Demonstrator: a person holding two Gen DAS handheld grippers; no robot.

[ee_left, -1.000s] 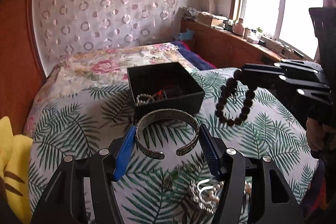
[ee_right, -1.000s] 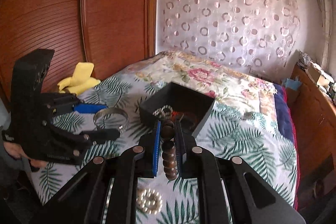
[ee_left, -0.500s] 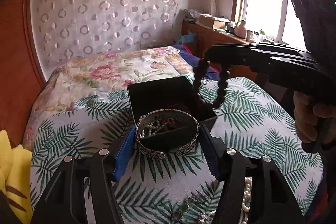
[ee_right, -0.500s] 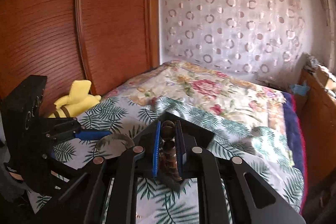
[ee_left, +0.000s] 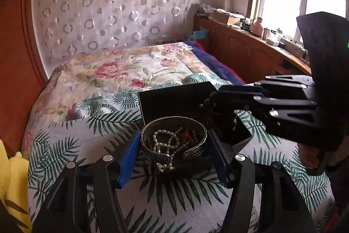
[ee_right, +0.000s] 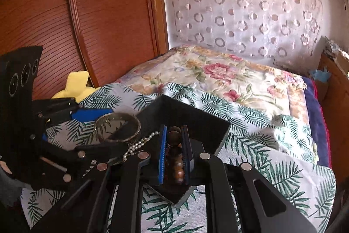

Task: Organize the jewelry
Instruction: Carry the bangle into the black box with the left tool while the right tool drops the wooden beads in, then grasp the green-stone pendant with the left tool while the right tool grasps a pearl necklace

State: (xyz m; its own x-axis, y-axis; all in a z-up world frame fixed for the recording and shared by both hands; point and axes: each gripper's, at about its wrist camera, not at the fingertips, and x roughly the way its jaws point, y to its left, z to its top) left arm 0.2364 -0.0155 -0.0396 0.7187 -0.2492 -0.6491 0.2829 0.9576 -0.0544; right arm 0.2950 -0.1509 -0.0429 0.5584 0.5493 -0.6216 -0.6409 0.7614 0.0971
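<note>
My left gripper (ee_left: 173, 151) is shut on a silver cuff bangle (ee_left: 152, 151), held flat between its blue pads just above the near edge of the open black box (ee_left: 174, 97). Through the bangle's ring a pearl strand (ee_left: 162, 143) and something red show in the box. My right gripper (ee_right: 174, 141) is shut on a brown bead bracelet (ee_right: 175, 164), over the box (ee_right: 196, 117). In the left wrist view the right gripper (ee_left: 209, 105) reaches in from the right, its beads (ee_left: 233, 121) hanging down into the box. The right wrist view shows the left gripper (ee_right: 118, 129) with the bangle (ee_right: 128, 138).
The box sits on a palm-leaf cloth (ee_left: 104, 121) spread over a floral bedspread (ee_left: 113, 71). A yellow plush toy (ee_right: 76, 86) lies at the left by the wooden wardrobe (ee_right: 98, 14). A wooden sill with small items (ee_left: 250, 30) runs along the right under the window.
Both grippers moved forward to the black box. The bangle now hangs over the box's near edge, and the bead bracelet has come down from above the cloth into the box.
</note>
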